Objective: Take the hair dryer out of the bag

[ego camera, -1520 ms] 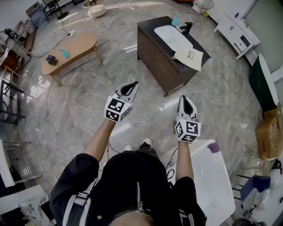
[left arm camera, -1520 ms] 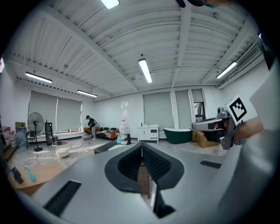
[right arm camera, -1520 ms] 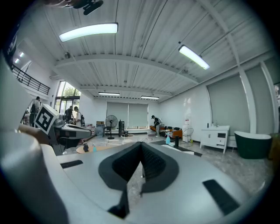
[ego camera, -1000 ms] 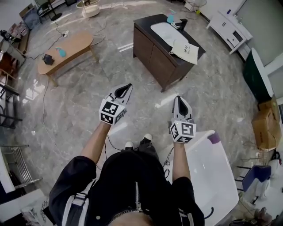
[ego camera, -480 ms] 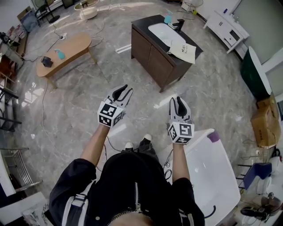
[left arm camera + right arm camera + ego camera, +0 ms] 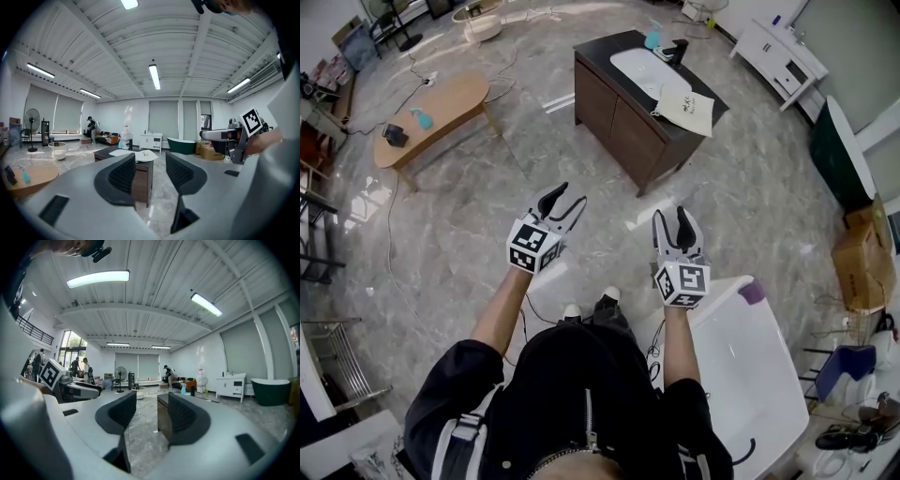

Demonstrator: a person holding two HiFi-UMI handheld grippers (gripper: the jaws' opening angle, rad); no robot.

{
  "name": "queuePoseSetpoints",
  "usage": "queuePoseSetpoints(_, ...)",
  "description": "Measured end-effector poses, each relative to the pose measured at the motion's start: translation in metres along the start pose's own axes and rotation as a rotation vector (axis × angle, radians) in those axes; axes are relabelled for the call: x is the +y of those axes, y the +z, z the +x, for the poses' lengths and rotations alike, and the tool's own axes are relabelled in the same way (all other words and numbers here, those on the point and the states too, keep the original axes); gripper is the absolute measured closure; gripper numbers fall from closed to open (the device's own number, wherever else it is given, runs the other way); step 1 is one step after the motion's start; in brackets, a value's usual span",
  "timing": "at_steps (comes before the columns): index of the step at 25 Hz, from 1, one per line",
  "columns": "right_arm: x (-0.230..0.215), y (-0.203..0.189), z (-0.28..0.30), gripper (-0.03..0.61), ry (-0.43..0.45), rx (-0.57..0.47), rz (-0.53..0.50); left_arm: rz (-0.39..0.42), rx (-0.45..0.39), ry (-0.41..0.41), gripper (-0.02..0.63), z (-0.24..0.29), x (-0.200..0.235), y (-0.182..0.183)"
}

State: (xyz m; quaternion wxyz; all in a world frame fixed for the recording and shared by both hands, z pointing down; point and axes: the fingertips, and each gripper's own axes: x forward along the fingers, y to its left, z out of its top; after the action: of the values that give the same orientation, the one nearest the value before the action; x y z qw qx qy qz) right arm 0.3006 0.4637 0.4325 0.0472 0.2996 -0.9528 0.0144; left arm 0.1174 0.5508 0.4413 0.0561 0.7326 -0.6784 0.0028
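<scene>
A cream bag point(image 6: 686, 106) lies flat on the dark sink cabinet point(image 6: 623, 117) across the floor, beside the white basin. No hair dryer shows. I hold both grippers out in front of me over the marble floor, well short of the cabinet. My left gripper point(image 6: 565, 200) and right gripper point(image 6: 670, 220) are open; their jaws have just been opening, with nothing between them. Between the jaws of the left gripper point(image 6: 147, 176), its own view shows the bag point(image 6: 140, 155) on the cabinet top. The right gripper point(image 6: 147, 416) frames the cabinet point(image 6: 163, 420).
A wooden oval table point(image 6: 431, 112) with a teal bottle stands at the left. A white bathtub point(image 6: 741, 366) is close at my right, a dark green tub point(image 6: 834, 155) and a cardboard box point(image 6: 862, 253) farther right. Cables trail over the floor.
Both grippers' jaws have spread from shut to open. Both hands stay in about the same place; the view has shifted a little.
</scene>
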Motion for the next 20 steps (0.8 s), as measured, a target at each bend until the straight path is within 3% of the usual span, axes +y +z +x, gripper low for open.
queuePoseSetpoints(20,-0.083,0.009,0.078,0.354,0.071,0.018,0.0,0.004,0.001,0.065,0.41,0.103,0.015,0.015)
